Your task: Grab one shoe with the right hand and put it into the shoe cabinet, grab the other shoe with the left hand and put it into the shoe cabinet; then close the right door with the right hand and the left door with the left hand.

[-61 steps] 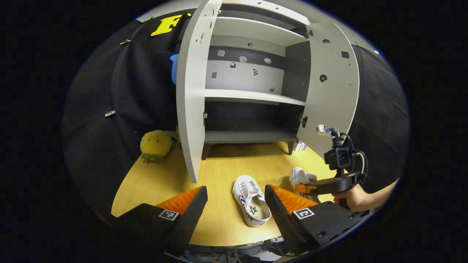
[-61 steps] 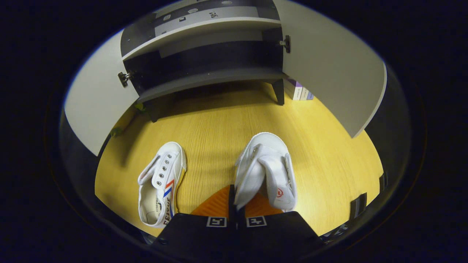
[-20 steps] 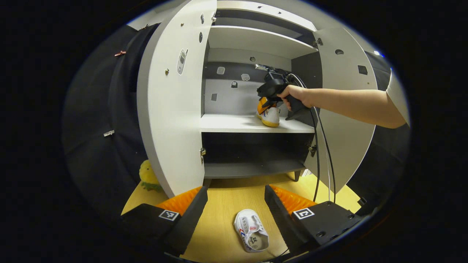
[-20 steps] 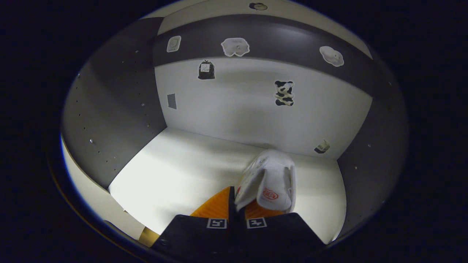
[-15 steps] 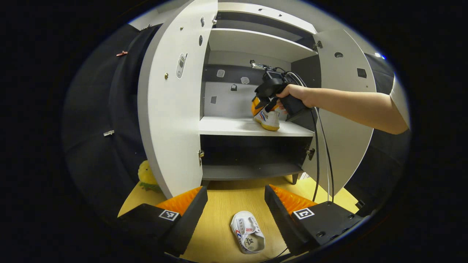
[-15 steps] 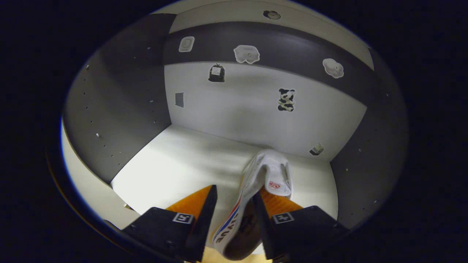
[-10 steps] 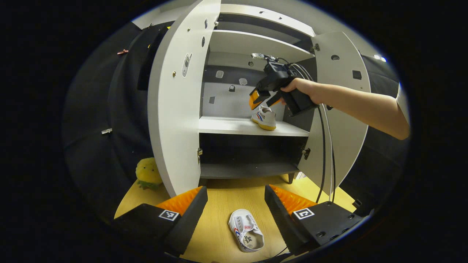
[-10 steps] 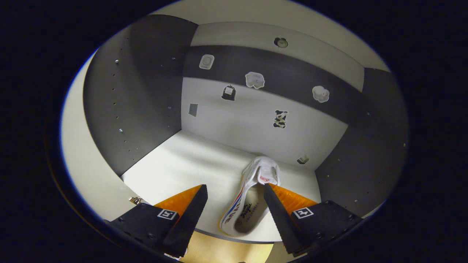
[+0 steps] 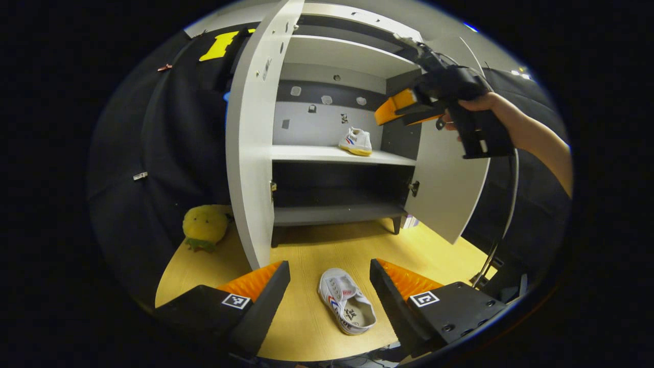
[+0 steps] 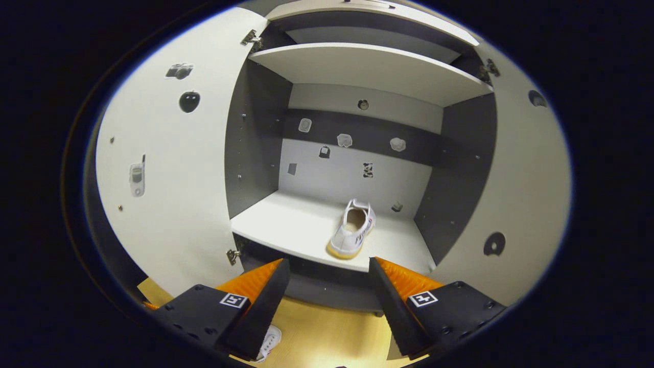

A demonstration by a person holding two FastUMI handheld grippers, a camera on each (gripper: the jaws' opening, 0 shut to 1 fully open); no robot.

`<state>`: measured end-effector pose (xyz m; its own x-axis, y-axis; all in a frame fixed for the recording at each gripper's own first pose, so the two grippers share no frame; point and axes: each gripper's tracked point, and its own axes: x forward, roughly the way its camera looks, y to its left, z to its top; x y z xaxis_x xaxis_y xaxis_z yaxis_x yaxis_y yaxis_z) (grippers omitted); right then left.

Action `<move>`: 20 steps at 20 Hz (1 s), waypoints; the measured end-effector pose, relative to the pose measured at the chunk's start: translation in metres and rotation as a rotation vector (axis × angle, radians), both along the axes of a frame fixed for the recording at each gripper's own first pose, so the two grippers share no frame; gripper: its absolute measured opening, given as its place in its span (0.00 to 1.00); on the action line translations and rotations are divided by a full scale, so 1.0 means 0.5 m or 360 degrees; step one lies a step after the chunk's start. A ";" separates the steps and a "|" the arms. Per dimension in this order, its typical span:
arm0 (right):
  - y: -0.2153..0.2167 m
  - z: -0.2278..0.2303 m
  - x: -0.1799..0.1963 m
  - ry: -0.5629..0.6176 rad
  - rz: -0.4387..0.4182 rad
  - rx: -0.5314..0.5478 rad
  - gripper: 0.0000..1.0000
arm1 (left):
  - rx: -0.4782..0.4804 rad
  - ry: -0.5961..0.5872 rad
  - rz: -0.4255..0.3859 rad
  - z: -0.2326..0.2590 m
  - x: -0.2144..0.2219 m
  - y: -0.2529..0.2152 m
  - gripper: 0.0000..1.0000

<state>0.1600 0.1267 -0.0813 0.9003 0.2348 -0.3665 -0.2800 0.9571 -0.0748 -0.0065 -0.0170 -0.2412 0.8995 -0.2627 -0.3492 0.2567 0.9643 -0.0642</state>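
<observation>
The left tongs (image 9: 329, 286) are hovering wide open over the canvas shoe (image 9: 346, 308) lying on the woodgrain tabletop (image 9: 214, 266). A shallow pinch on its soft collar could be letting it slip. The right tongs (image 10: 327, 286) are gaping empty before the smooth shelf (image 10: 286, 225) bearing the other shoe (image 10: 352, 230).

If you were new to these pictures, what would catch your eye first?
Probably the white shoe alone on the open cabinet's middle shelf. Next, its mate on the wooden floor, between the left hand-held gripper's open fingers, and the yellow plush toy left of the cabinet.
</observation>
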 end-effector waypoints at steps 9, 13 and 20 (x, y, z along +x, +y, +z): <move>-0.106 -0.165 -0.205 0.0148 -0.0113 0.0175 0.98 | 0.0015 0.0382 0.0103 -0.250 0.000 -0.023 0.98; -0.170 -0.194 -0.244 0.0111 -0.0126 0.0112 0.98 | 0.0035 0.0526 0.0075 -0.317 0.031 -0.038 0.98; -0.249 -0.292 -0.316 0.0324 -0.0155 0.0072 0.99 | 0.0161 0.0670 0.0164 -0.409 0.100 -0.048 0.98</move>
<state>0.0020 0.0023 -0.2272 0.8281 0.1711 -0.5338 -0.1913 0.9814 0.0177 0.0437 -0.0408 -0.4455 0.6930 -0.1245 -0.7101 0.1304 0.9904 -0.0464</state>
